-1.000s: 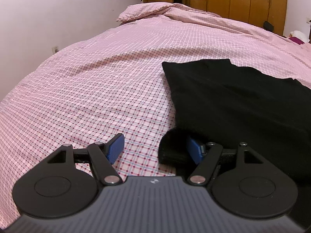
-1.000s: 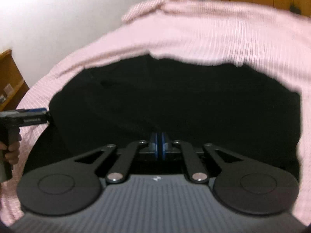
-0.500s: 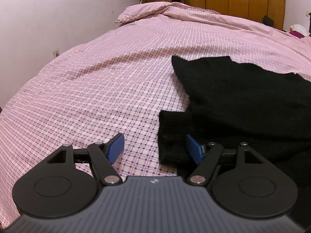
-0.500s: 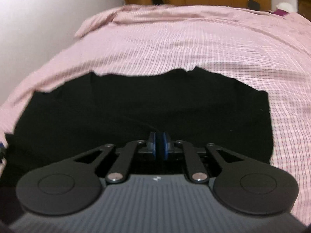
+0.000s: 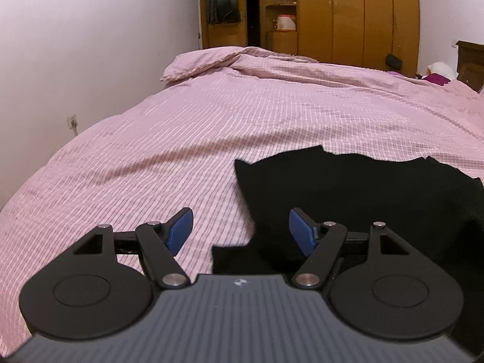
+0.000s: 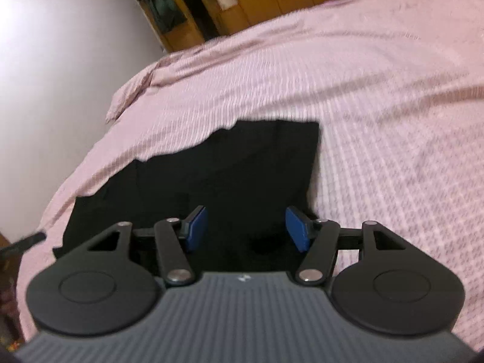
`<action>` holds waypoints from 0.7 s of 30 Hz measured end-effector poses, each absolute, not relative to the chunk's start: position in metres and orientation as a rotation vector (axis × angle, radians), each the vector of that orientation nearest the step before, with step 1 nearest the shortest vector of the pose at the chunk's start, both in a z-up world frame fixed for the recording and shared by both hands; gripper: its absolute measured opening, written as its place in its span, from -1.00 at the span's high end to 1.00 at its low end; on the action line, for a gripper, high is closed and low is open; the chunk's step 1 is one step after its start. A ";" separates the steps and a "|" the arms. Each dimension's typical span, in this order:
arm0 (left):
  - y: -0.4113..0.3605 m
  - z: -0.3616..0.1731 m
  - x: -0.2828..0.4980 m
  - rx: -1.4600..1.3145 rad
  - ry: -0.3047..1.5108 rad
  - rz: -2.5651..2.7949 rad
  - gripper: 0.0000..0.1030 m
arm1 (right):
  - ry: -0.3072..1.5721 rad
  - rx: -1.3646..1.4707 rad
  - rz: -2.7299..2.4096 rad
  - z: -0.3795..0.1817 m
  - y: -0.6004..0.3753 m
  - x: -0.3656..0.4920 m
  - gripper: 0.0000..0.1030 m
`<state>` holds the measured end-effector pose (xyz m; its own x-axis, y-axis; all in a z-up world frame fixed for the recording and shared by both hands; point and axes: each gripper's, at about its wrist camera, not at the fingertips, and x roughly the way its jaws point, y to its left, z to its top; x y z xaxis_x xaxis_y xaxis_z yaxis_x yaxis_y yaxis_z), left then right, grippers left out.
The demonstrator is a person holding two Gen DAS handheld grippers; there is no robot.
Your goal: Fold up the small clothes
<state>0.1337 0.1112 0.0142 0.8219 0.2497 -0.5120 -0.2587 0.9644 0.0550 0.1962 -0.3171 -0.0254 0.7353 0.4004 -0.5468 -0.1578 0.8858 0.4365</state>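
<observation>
A black garment (image 5: pixel 363 193) lies flat on the pink checked bedspread (image 5: pixel 181 151). In the left wrist view it fills the lower right, with a small flap at the near left edge. My left gripper (image 5: pixel 240 231) is open and empty, above the garment's near left edge. In the right wrist view the garment (image 6: pixel 230 175) spreads ahead and to the left. My right gripper (image 6: pixel 245 228) is open and empty, above the garment's near right part.
A white wall (image 5: pixel 75 45) runs along the bed's left side. A pillow bulge (image 5: pixel 211 63) lies at the far end. Wooden wardrobes (image 5: pixel 357 15) stand beyond the bed. The bed's left edge (image 6: pixel 39 227) shows in the right wrist view.
My right gripper was shut over the garment and has opened, and its view has swung. My left gripper has lifted and tilted up, staying open. The garment now lies flatter.
</observation>
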 end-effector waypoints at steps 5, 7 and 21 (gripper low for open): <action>0.102 0.007 0.158 0.002 0.540 0.219 -0.42 | 0.783 0.355 0.307 -0.051 -0.298 0.204 -0.17; 0.100 0.000 0.167 0.018 0.545 0.196 -0.32 | 0.776 0.342 0.305 -0.054 -0.291 0.202 -0.08; 0.115 -0.051 0.213 0.022 0.665 0.259 -0.25 | 0.701 0.150 0.241 -0.034 -0.294 0.239 0.80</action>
<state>0.2125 0.1150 -0.0514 0.7556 0.2449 -0.6075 -0.2308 0.9675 0.1030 0.2394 -0.2935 -0.0336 0.7382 0.2689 -0.6187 -0.1686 0.9616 0.2168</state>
